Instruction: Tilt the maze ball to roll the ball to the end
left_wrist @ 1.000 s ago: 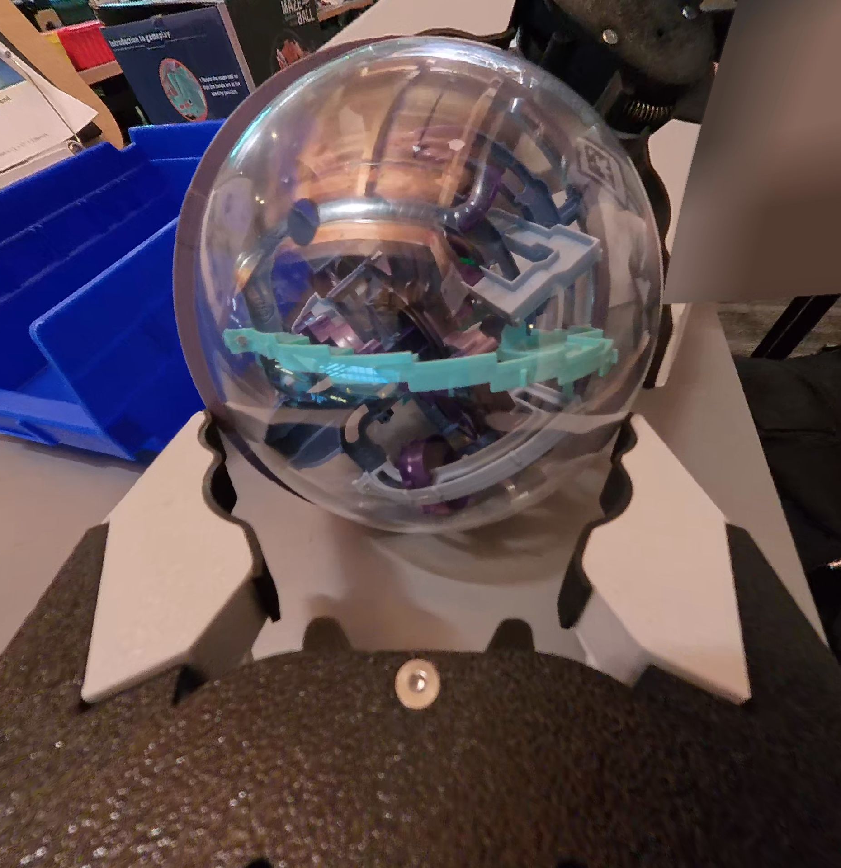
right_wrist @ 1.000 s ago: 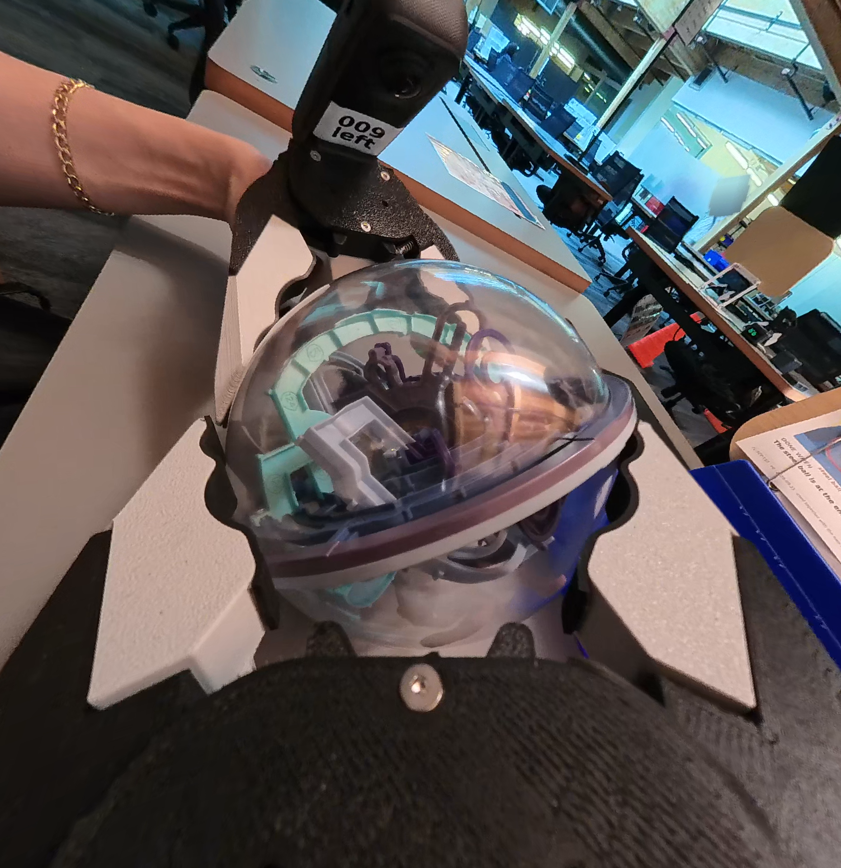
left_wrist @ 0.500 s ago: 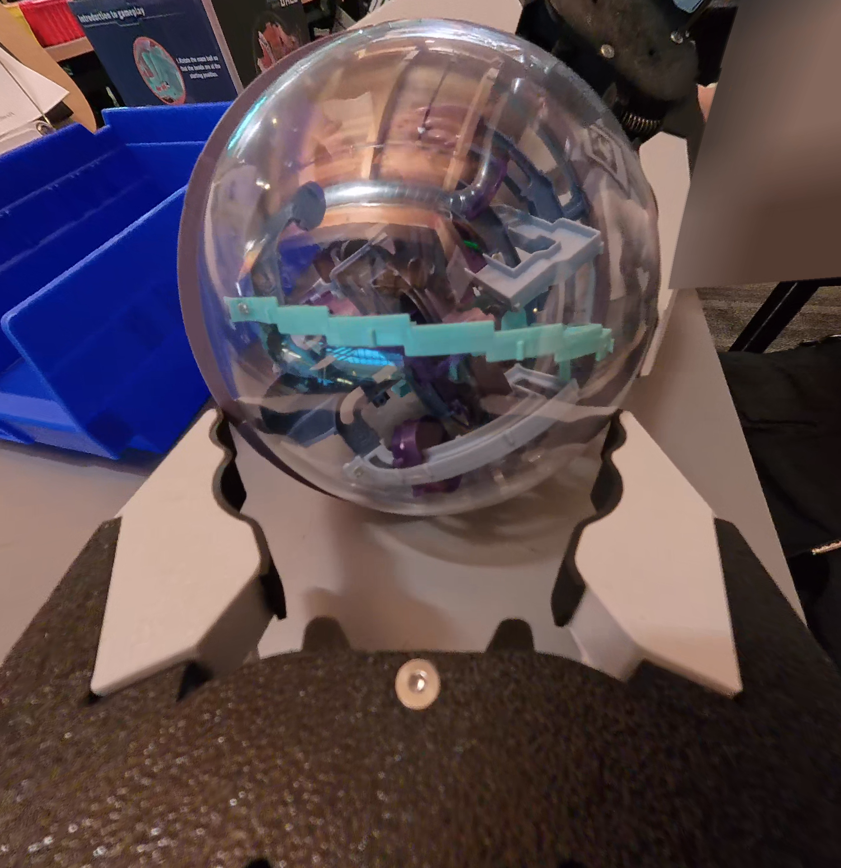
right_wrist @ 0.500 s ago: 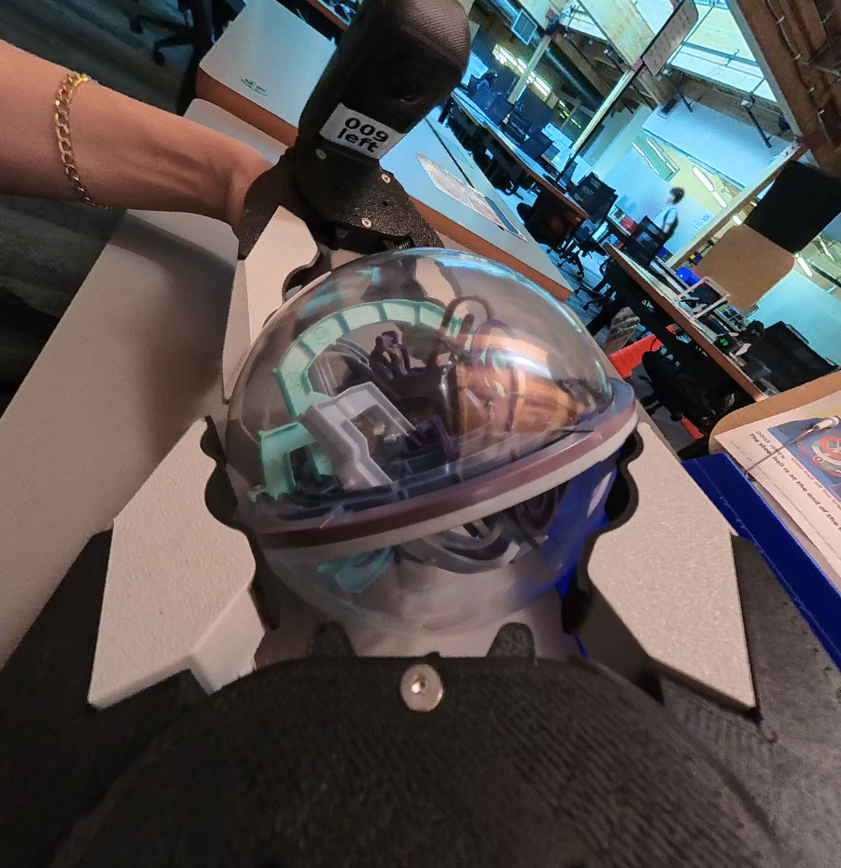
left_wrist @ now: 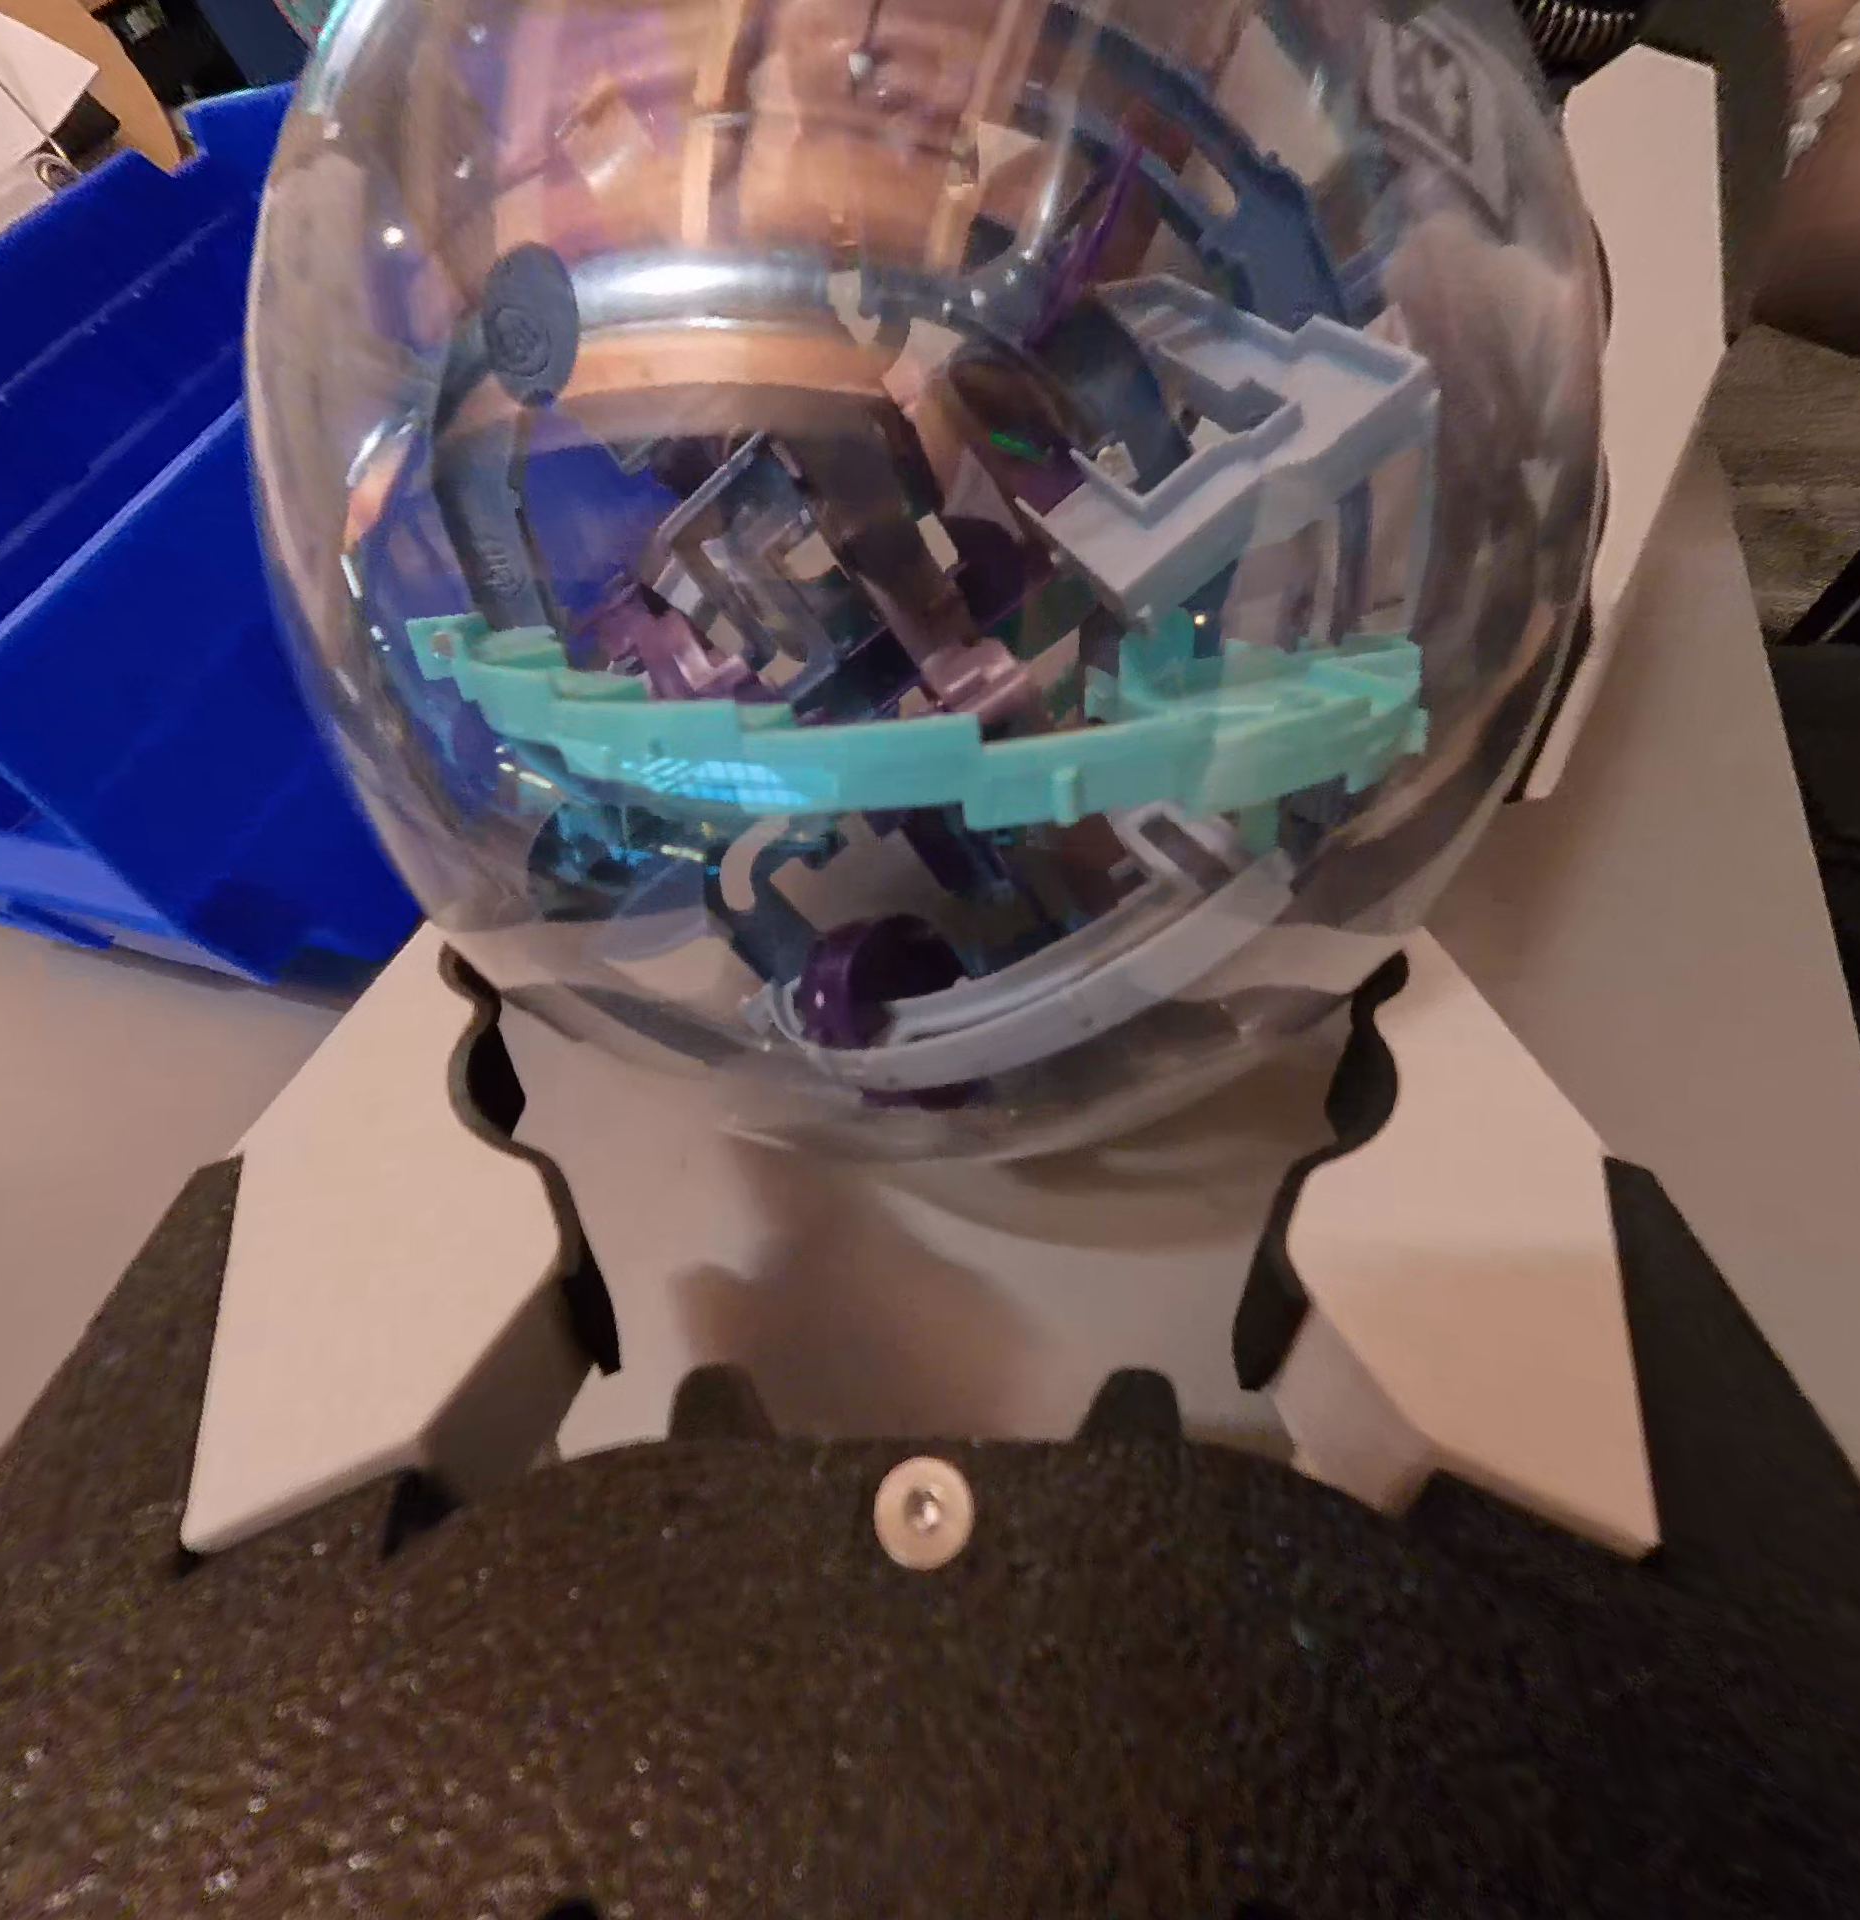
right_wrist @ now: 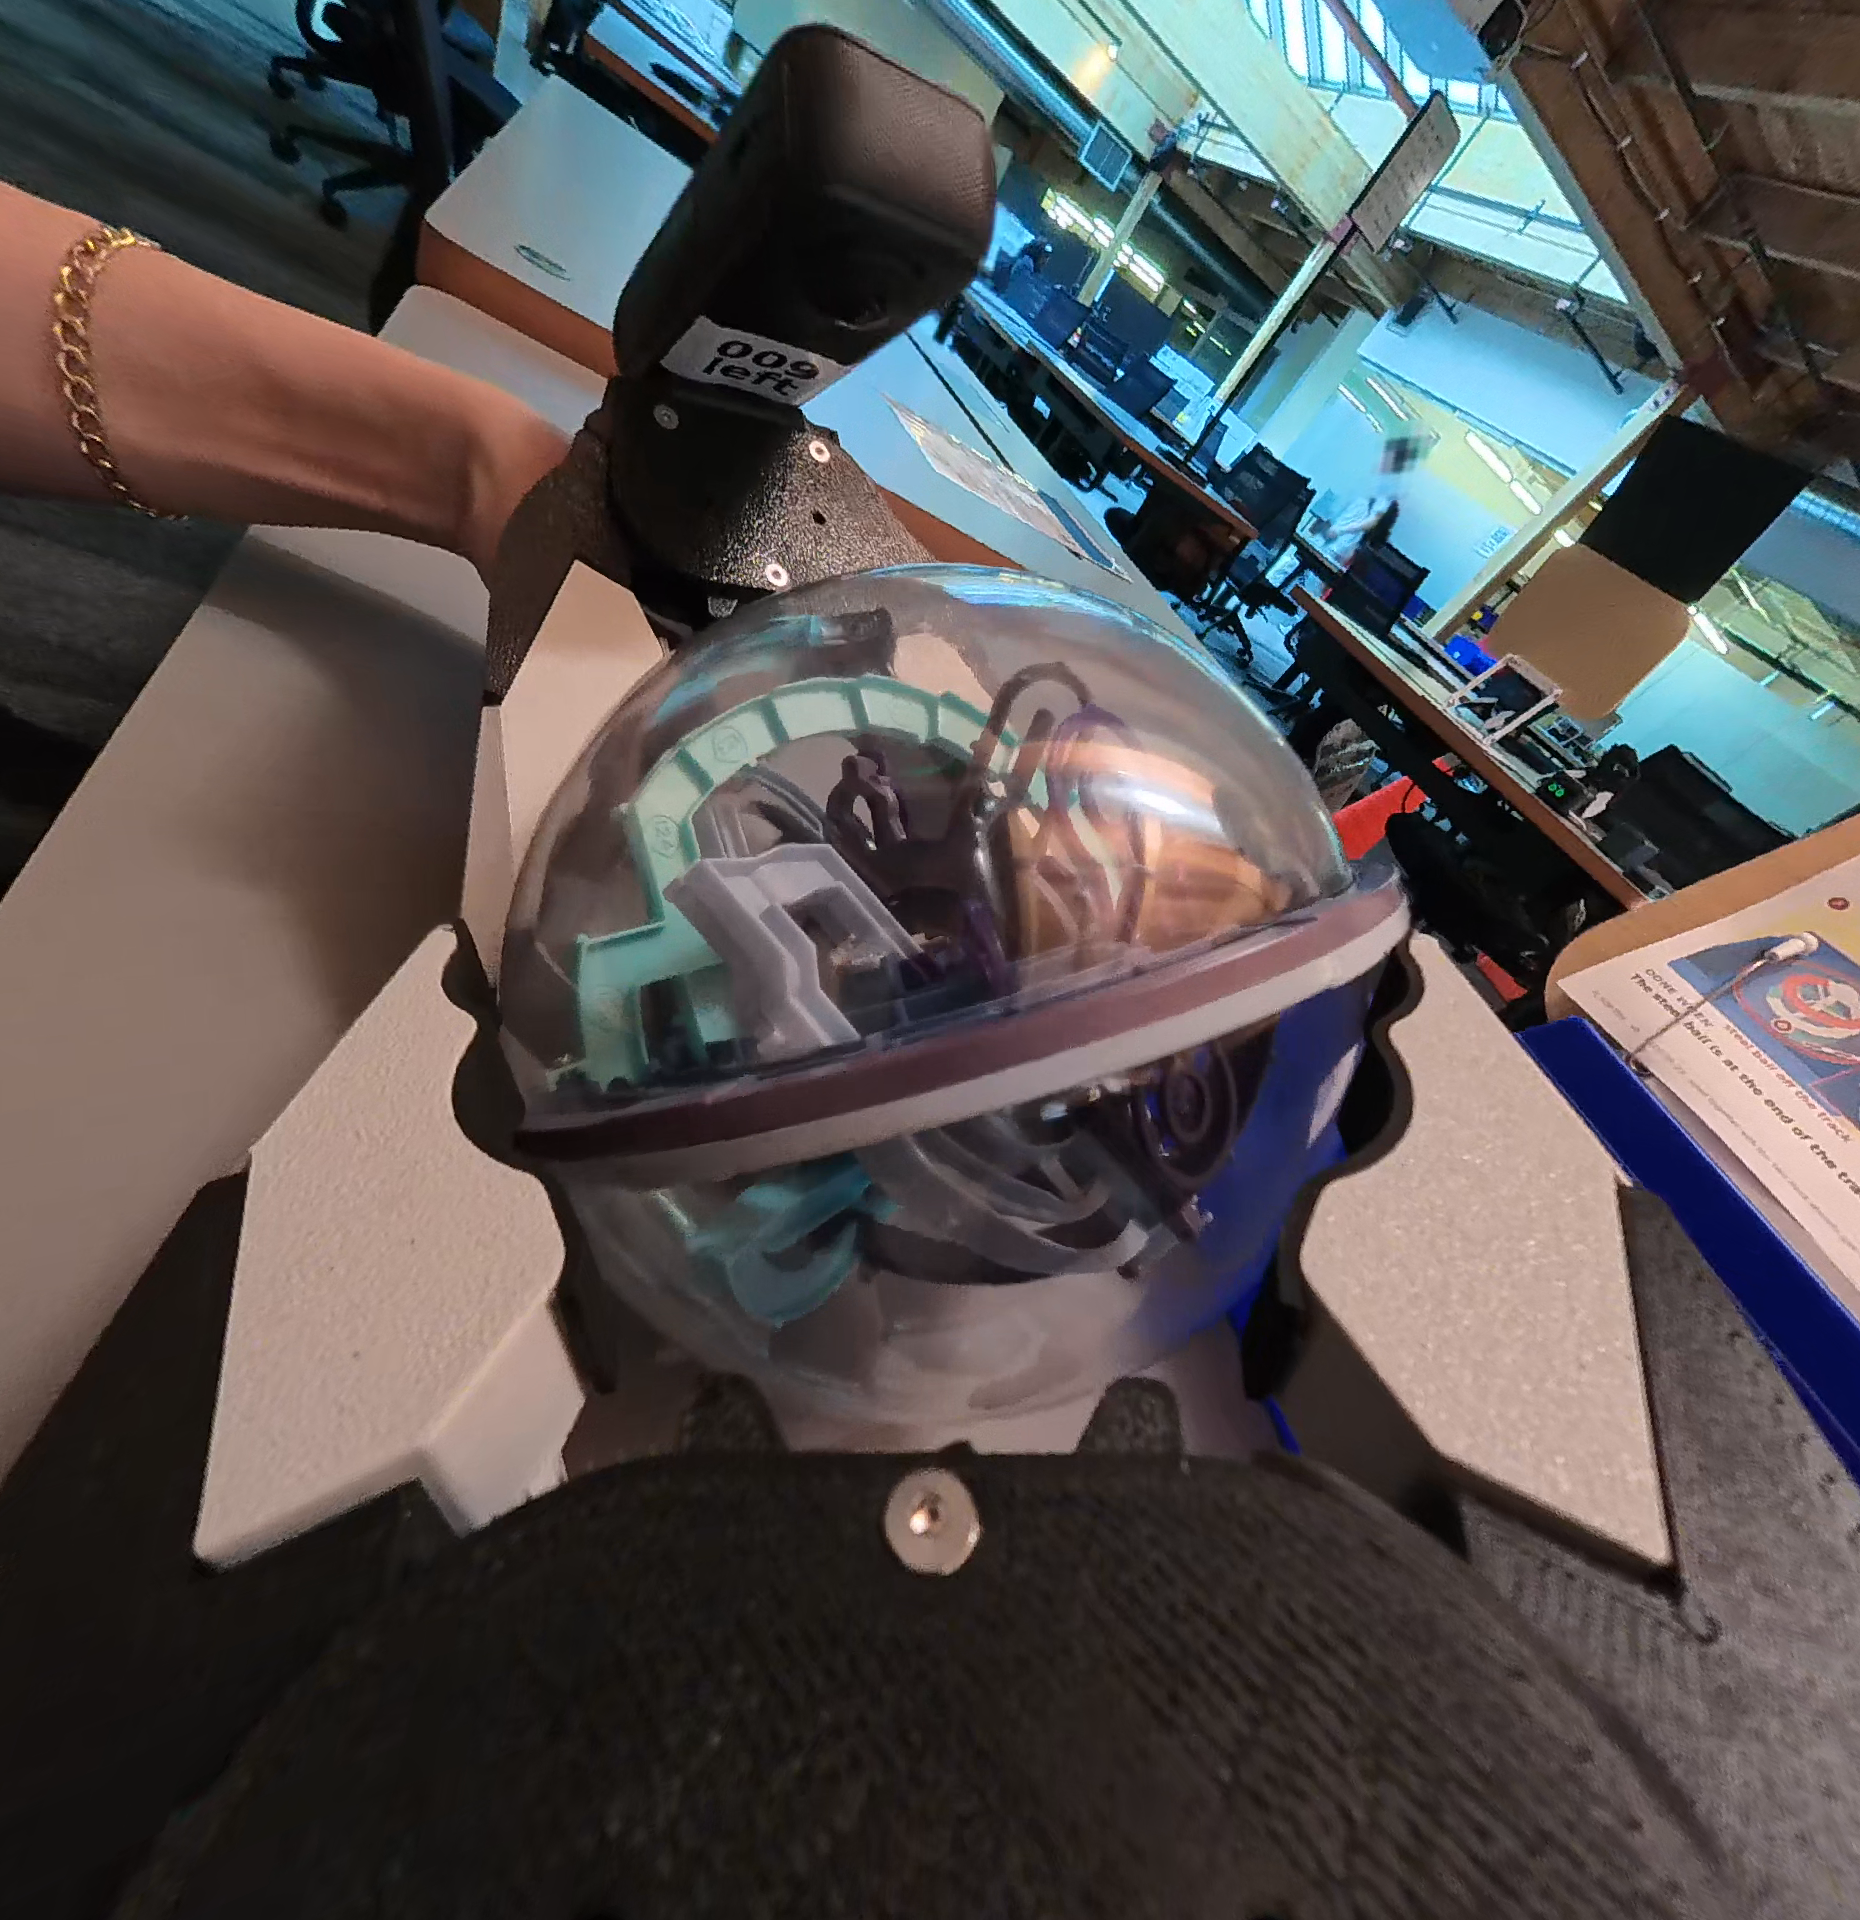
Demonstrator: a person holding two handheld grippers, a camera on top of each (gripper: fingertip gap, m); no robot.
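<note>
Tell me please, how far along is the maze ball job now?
Done: the maze ball is gripped between the left gripper and the right gripper. In hand: it is tilted, its seam band slanting. Left: I cannot find the small ball inside, so reaching the end is unconfirmed.

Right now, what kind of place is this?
Probably a big shared office or workshop: long rows of desks, black office chairs and a high ceiling with skylights.

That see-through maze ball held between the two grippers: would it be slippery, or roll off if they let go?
Probably slippery: the maze ball has a smooth, glossy clear shell. Being round, it would likely roll on the table. It looks rigid and mostly hollow, so probably light.
</note>
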